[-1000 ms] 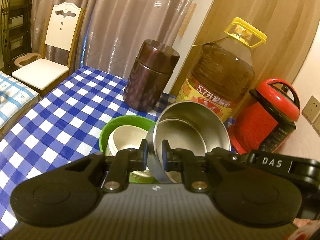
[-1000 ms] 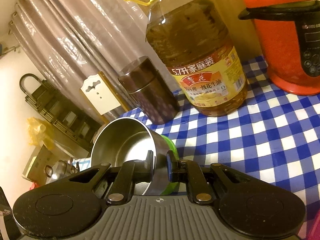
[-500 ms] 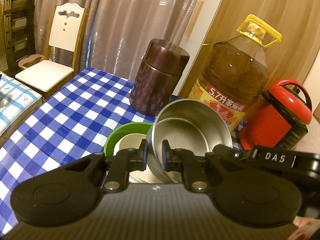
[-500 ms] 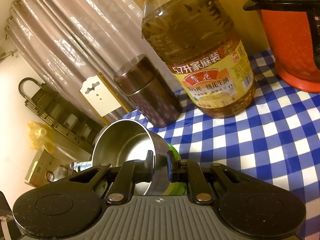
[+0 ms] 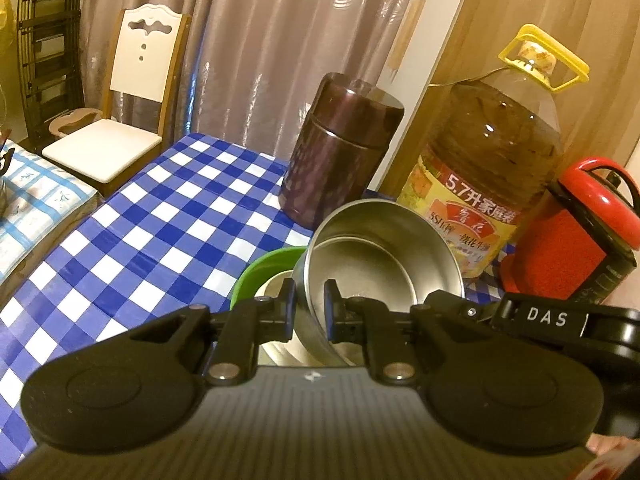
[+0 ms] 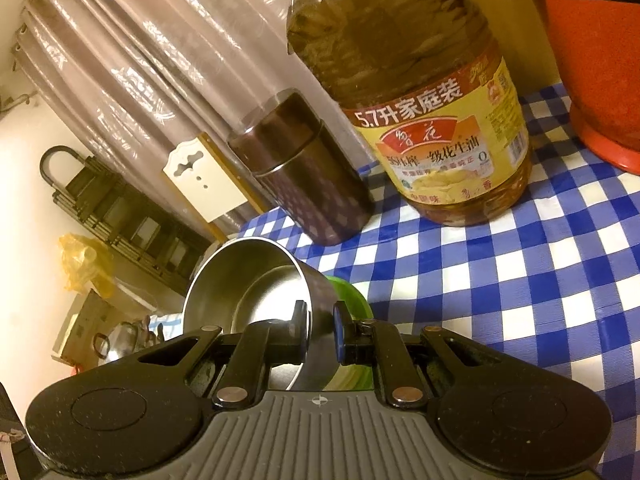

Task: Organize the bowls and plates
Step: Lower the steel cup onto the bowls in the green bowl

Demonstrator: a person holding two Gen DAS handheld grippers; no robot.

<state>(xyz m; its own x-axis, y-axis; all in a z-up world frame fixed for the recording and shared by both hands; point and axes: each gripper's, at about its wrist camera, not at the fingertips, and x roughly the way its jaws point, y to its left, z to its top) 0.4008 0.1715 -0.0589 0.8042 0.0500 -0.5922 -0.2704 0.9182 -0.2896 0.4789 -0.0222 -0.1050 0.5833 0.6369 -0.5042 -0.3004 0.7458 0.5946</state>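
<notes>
Behind the green bowl on the checked tabletop, both claws are pinching the tilted steel bowl's wall: left claw, right claw; it is perhaps touching the green rim.

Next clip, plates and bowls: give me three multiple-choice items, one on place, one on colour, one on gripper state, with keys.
1. Where does the dark canister stand?
A. left of the oil bottle
B. on the chair
C. inside the green bowl

2. What colour is the bottle's handle?
A. red
B. yellow
C. blue

3. What does the left gripper hold?
A. nothing, jaws wide open
B. the steel bowl by its rim
C. the canister lid

Key: 1 A, they stand side by side on the checked cloth; 2 B, the yellow loop sits at the neck; 3 B, the wall sits between the pads, above the green bowl.
</notes>
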